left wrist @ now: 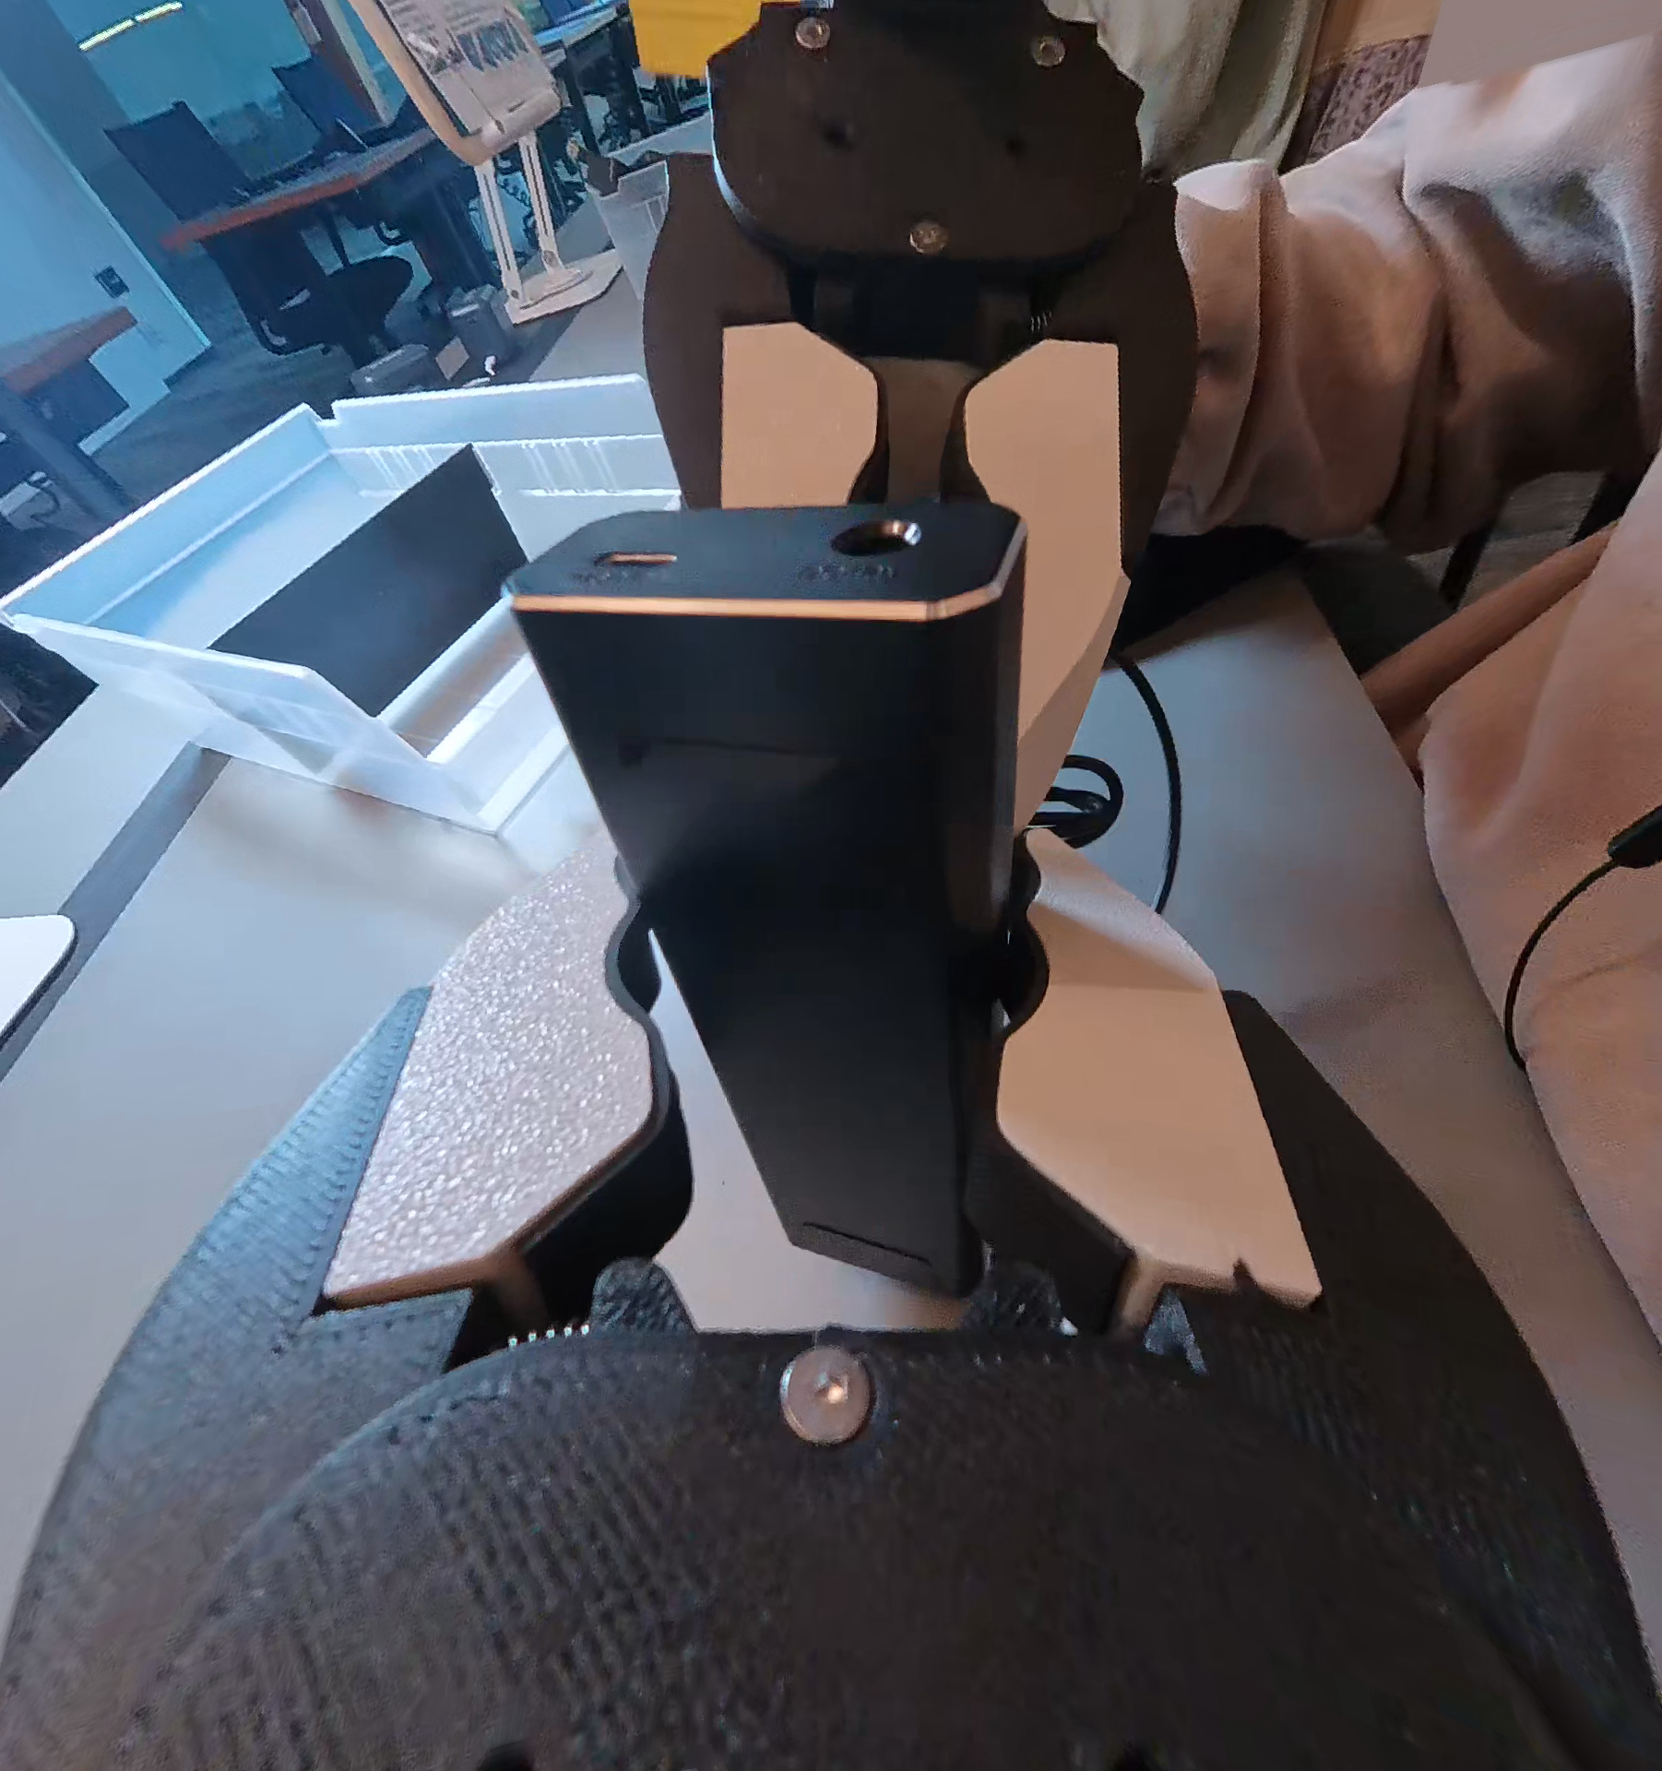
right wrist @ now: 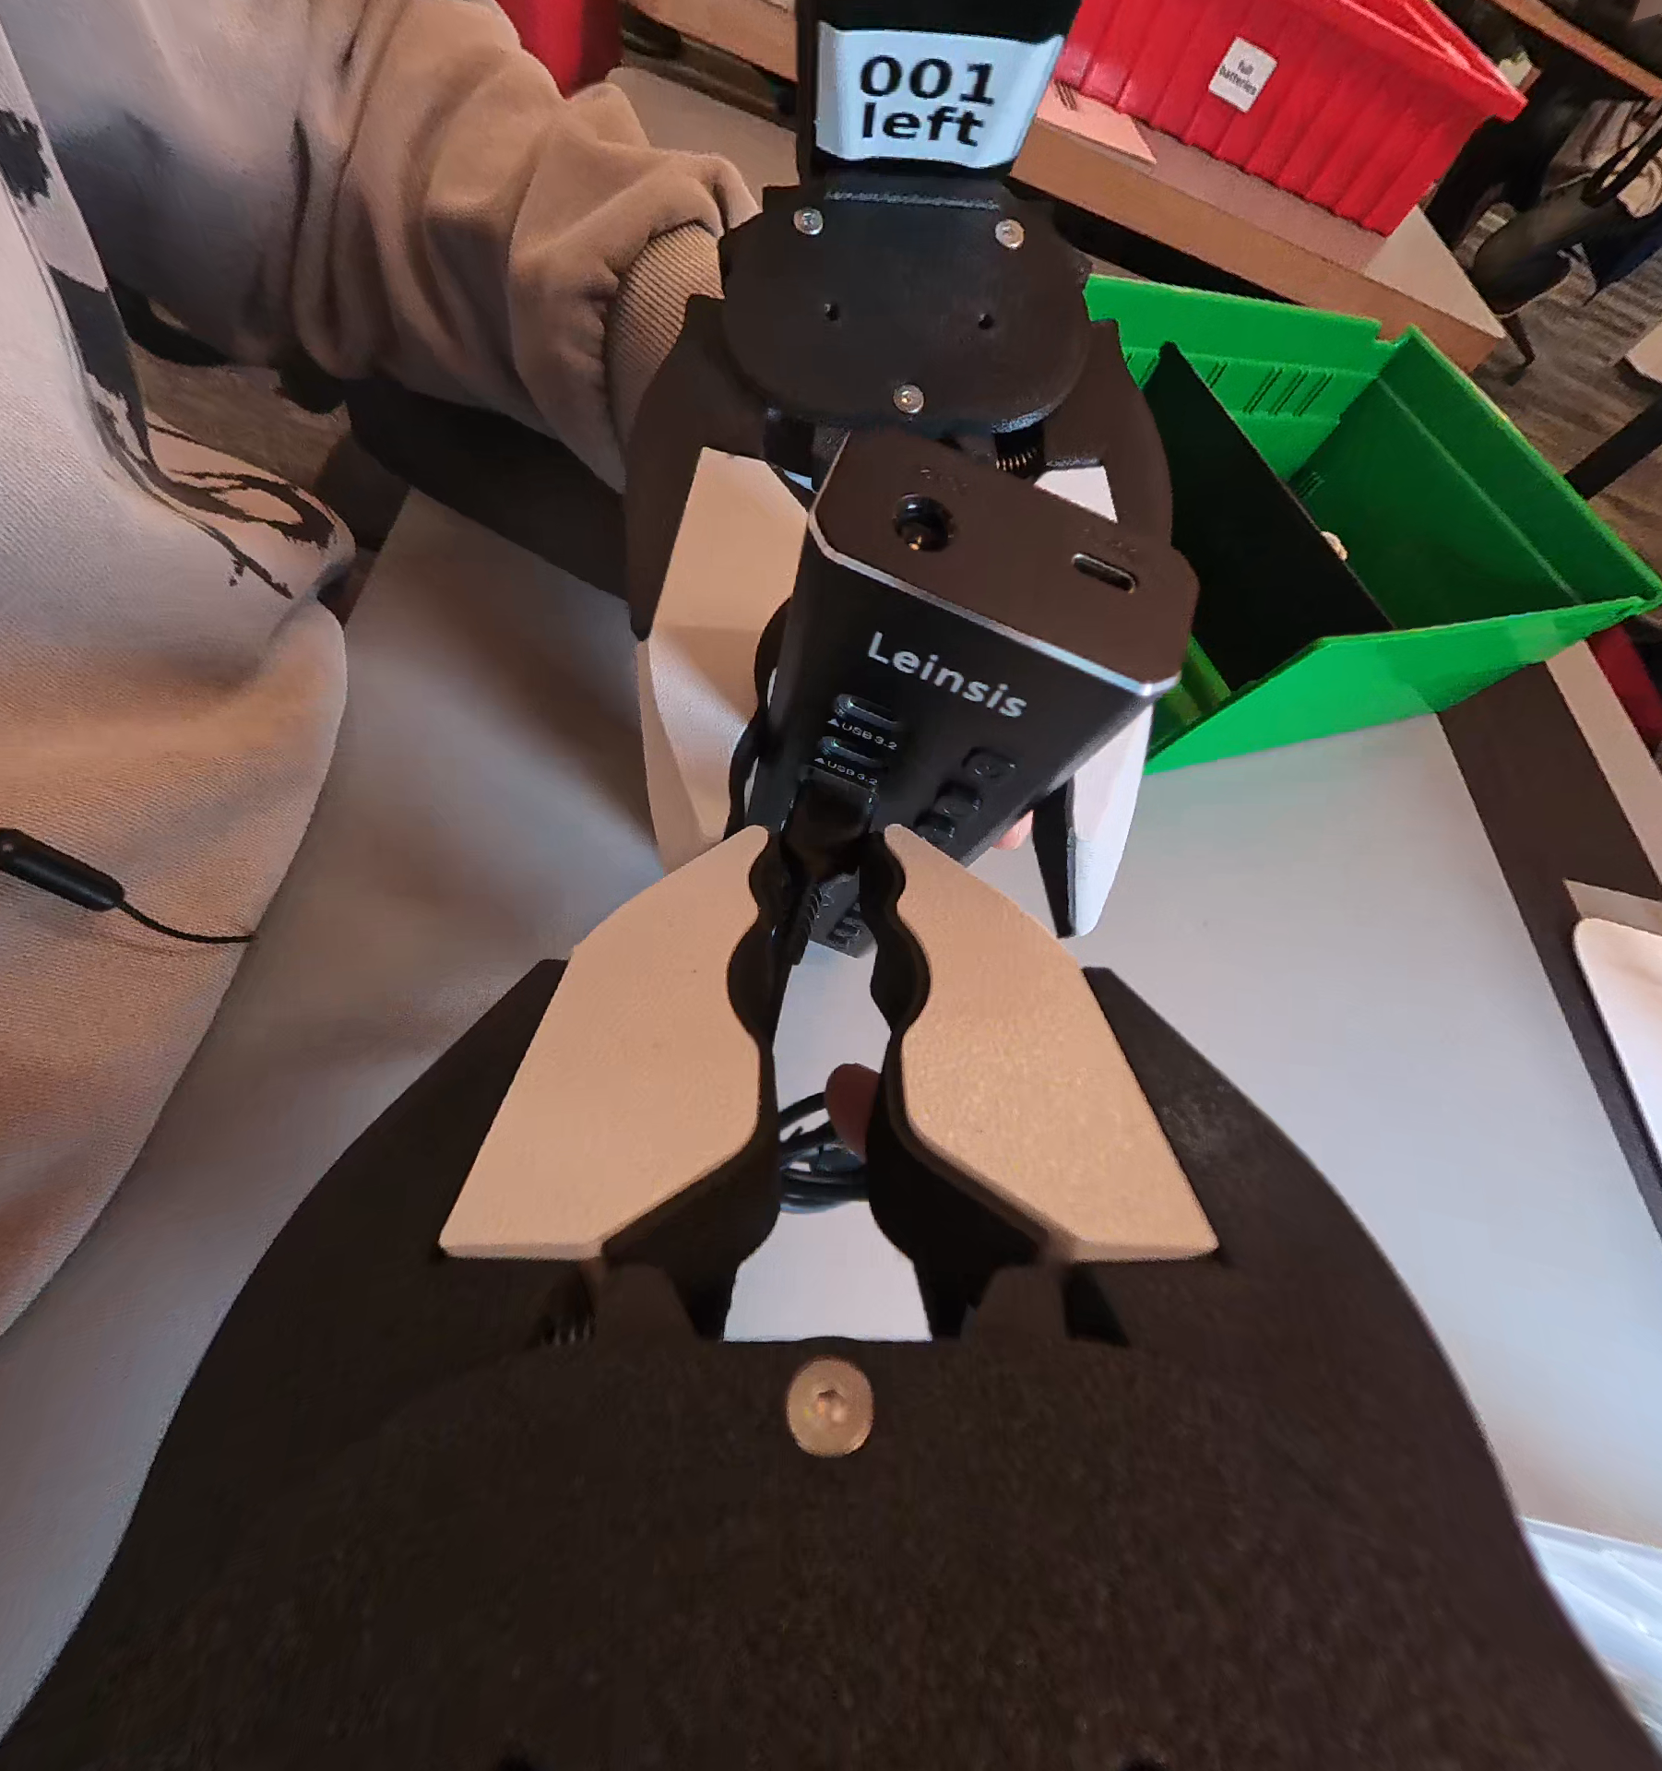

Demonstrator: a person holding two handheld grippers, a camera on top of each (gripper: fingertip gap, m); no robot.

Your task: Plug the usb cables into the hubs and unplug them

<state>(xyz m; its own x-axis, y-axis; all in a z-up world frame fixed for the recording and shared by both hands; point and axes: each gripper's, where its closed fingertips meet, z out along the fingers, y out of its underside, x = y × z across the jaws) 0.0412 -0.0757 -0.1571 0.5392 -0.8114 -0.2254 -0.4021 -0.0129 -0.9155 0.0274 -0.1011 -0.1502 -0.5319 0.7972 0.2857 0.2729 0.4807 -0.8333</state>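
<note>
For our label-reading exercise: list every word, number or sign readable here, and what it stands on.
I won't copy wording; only where it stands.
White band on black handle: printed characters.
Black box-shaped metal hub: brand mark, port markings.
White sticker on red plastic crate: small print.
Leaning white board: blurred, unreadable.

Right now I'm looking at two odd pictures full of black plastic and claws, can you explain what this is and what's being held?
There is no robot: a person holds a hand-held gripper in each hand, each with a camera looking along its two fingers. One picture comes from the left gripper, the other from the right gripper; each also sees the other gripper opposite. The left one clamps a black USB hub lifted above a pale table. The right one pinches a black cable plug at the hub's row of ports; whether it is fully seated is hard to tell. A white tray and a green bin stand behind on the table.
</note>
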